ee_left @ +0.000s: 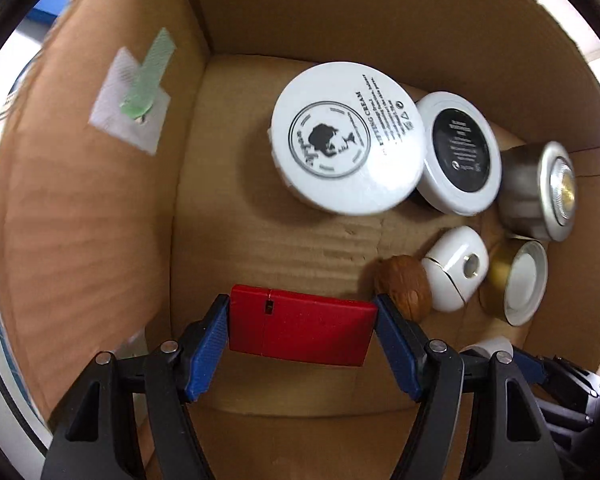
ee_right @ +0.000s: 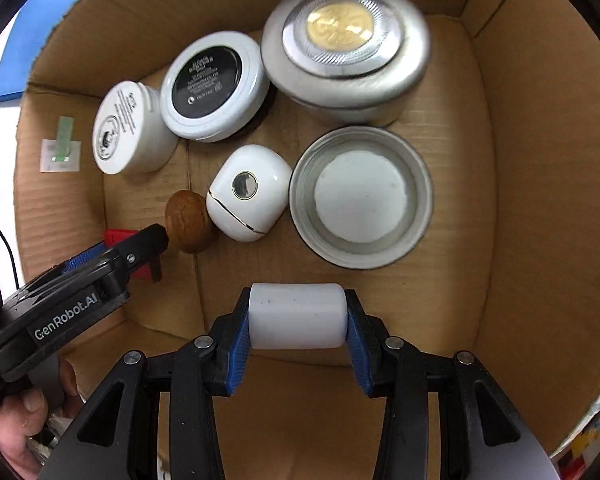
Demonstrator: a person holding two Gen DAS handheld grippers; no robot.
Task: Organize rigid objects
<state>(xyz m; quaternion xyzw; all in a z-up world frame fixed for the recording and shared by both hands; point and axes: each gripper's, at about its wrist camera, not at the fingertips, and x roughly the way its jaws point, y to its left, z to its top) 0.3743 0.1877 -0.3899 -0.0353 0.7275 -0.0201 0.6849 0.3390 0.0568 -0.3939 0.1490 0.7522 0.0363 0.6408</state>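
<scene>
Tongs, left (ee_left: 303, 322), clamp red case (ee_left: 300, 326) over box (ee_left: 300, 16); right tongs (ee_right: 298, 322), at 3 o'clock, clamp white cylinder (ee_right: 298, 316).

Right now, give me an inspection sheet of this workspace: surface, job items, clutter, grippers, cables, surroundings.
Surface: cardboard box floor, creased; taped label on its wall.
Job's things: red block and white cylinder, each held above the box floor. Lying in the box: white cream jar, black-topped tin, silver jar with a gold centre, open lid, white pod-shaped case, walnut.
Clutter: nothing seen.
Grippers: left gripper shut on the red block; right gripper shut on the white cylinder.
Cables: black cable outside the box's left wall.
Surroundings: blue pad beyond the box; the rest is too blurred to tell.
</scene>
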